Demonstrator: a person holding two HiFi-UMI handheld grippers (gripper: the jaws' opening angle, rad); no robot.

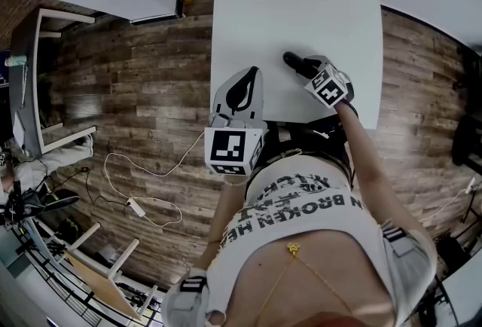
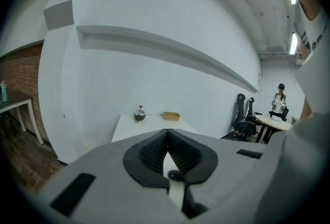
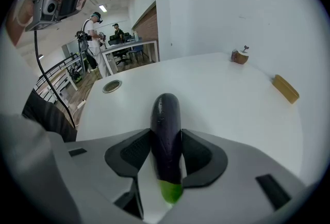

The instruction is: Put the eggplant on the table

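Note:
A dark purple eggplant (image 3: 166,130) with a green stem end lies lengthwise between the pads of my right gripper (image 3: 166,134), which is shut on it. In the head view the right gripper (image 1: 307,68) reaches over the near part of the white table (image 1: 301,1), and the eggplant's dark tip (image 1: 292,60) sticks out ahead of it. Whether the tip touches the tabletop I cannot tell. My left gripper (image 1: 251,74) hangs at the table's near left edge. Its jaws (image 2: 166,135) meet at the tips with nothing between them.
At the table's far end lie a shallow wooden tray (image 3: 285,89) and a small round brown object (image 3: 240,56). A round cable hole (image 3: 112,85) sits in the tabletop at the left. A white cable (image 1: 143,190) trails over the wooden floor. Office chairs (image 2: 245,114) stand at the right.

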